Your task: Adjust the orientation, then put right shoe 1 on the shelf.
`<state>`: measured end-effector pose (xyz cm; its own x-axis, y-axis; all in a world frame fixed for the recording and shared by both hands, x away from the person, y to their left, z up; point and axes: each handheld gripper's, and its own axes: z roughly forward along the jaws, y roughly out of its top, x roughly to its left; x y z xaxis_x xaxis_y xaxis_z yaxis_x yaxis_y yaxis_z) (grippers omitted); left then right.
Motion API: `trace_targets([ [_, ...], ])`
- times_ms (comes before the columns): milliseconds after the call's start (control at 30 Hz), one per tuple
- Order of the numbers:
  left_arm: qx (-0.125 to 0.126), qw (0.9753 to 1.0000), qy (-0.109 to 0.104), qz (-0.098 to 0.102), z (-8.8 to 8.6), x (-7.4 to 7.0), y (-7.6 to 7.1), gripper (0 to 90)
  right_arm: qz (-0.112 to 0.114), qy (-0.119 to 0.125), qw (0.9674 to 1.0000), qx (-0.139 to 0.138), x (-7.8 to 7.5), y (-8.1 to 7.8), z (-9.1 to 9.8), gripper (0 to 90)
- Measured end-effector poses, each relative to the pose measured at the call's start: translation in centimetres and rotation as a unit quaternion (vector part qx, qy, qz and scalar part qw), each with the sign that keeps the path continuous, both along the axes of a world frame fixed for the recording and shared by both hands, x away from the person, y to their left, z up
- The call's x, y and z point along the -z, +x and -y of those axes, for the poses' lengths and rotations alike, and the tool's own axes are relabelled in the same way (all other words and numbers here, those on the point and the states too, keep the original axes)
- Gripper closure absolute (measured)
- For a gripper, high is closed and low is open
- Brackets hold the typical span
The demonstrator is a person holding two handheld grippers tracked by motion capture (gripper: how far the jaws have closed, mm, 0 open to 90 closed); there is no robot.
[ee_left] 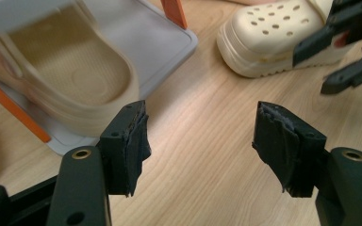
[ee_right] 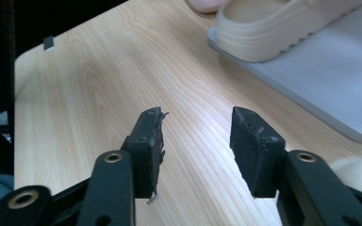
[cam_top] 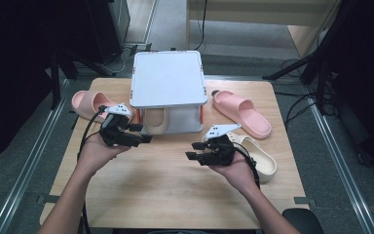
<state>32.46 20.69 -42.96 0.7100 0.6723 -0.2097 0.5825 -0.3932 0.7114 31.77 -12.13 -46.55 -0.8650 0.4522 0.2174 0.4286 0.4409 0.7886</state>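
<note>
We note a grey two-tier rack [cam_top: 168, 78] mid-table, a beige slide [ee_left: 70, 77] on its lower shelf, smooth and ridge-soled. Left gripper [cam_top: 139, 134] just before it, jaws apart, nothing between. Right gripper [cam_top: 195, 155] likewise released, beside a cream perforated clog [cam_top: 260, 156]. Two pink slides [cam_top: 241, 112] flank the rack on the wood-grain table [cam_top: 165, 190].

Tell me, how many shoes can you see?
4: a pink slipper left of the grey rack, a beige slipper on its lower shelf, a pink slipper at right, a cream clog beside it.
</note>
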Motion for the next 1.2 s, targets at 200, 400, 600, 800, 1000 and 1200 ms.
trace_targets([
  [200, 0.003, 1.0, 0.004, 0.008, 0.5, 0.9, -0.5, 35.9, -0.008, -0.003, 0.9998, 0.017, 0.1, -0.1, 2.2, 54.1],
  [400, 0.009, 0.9998, 0.009, 0.012, 1.1, 1.9, -0.2, 36.1, -0.003, -0.013, 0.9992, 0.038, 0.4, -0.4, 4.7, 54.1],
  [600, 0.016, 0.9998, 0.004, 0.004, 1.9, 2.6, 0.6, 37.4, -0.011, -0.003, 0.9977, 0.066, 0.1, -0.8, 6.9, 53.9],
  [800, 0.03, 0.9996, 0.004, 0.0, 3.0, 3.0, 1.3, 37.4, -0.014, -0.005, 0.9957, 0.092, 0.0, -1.5, 9.0, 53.5],
  [1000, 0.038, 0.9993, 0.006, -0.005, 3.8, 3.1, 2.0, 37.8, -0.014, 0.007, 0.9946, 0.103, -0.3, -2.2, 10.8, 52.7],
  [1200, 0.041, 0.9992, -0.005, 0.0, 4.2, 3.5, 2.5, 38.2, 0.0, 0.002, 0.9923, 0.124, -0.5, -3.0, 12.0, 52.5],
])
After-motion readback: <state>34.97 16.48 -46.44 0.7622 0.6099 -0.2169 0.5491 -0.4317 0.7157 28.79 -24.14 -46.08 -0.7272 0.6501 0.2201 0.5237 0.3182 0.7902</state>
